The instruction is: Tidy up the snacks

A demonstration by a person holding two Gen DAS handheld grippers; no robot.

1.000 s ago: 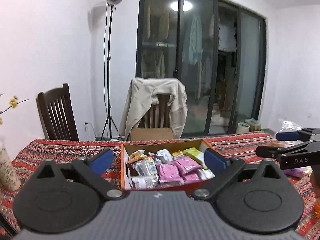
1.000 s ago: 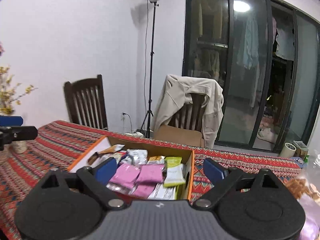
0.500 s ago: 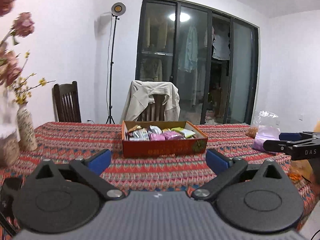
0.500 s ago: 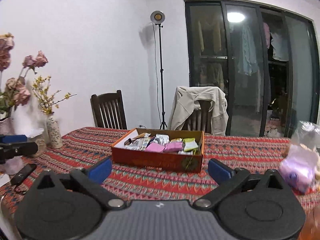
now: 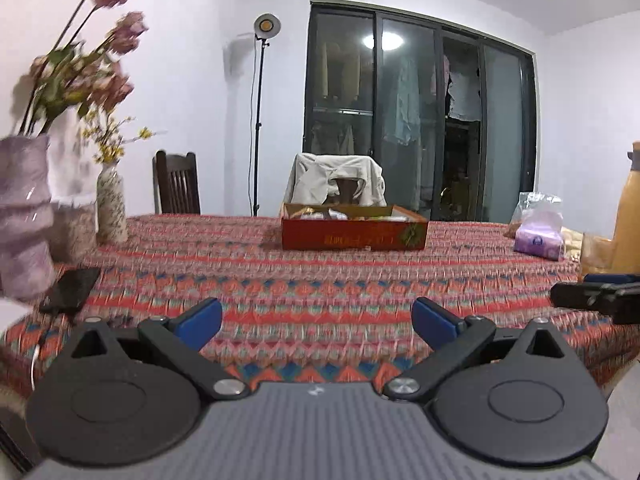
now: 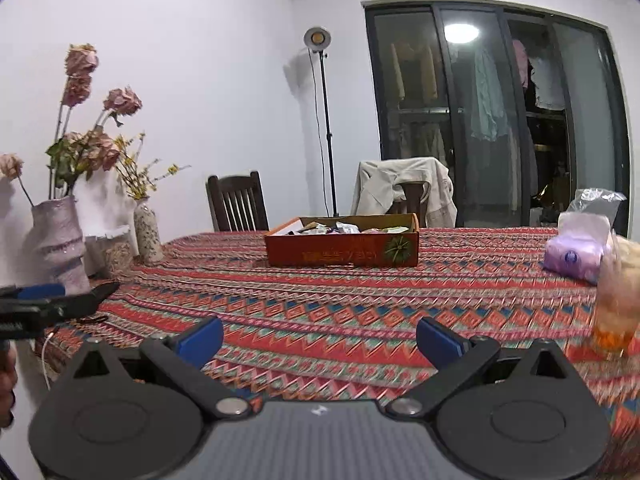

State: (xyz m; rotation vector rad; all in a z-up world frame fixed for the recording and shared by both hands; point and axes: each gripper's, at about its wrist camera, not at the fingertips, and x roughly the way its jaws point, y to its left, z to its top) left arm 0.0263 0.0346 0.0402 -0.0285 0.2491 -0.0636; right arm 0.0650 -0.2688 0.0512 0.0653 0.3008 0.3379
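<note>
So the orange snack box [image 5: 354,234] sits toward the far side of the table [image 5: 320,280], on the red patterned cloth, with a jacket-draped chair [image 5: 338,178] right behind it. You can just see wrappers poking over its rim, too small to make out which snack is which.

Both grippers are at the near edge of the table, well apart from the box, with a wide strip of bare cloth in between. The left gripper [image 5: 317,322] has its blue pads spread wide and nothing between them, and the box lines up pretty much straight ahead of it. The right gripper [image 6: 319,336] has just been opening up and now sits at full spread, also empty; from there the box is ahead too, a touch left of centre.

Left of the box, along the table's edge, stand two vases with dried flowers [image 6: 60,240], and a dark phone [image 5: 72,290] lies flat near them. Right of the box there's a purple tissue pack [image 6: 576,258] and a glass with amber drink [image 6: 614,312].
</note>
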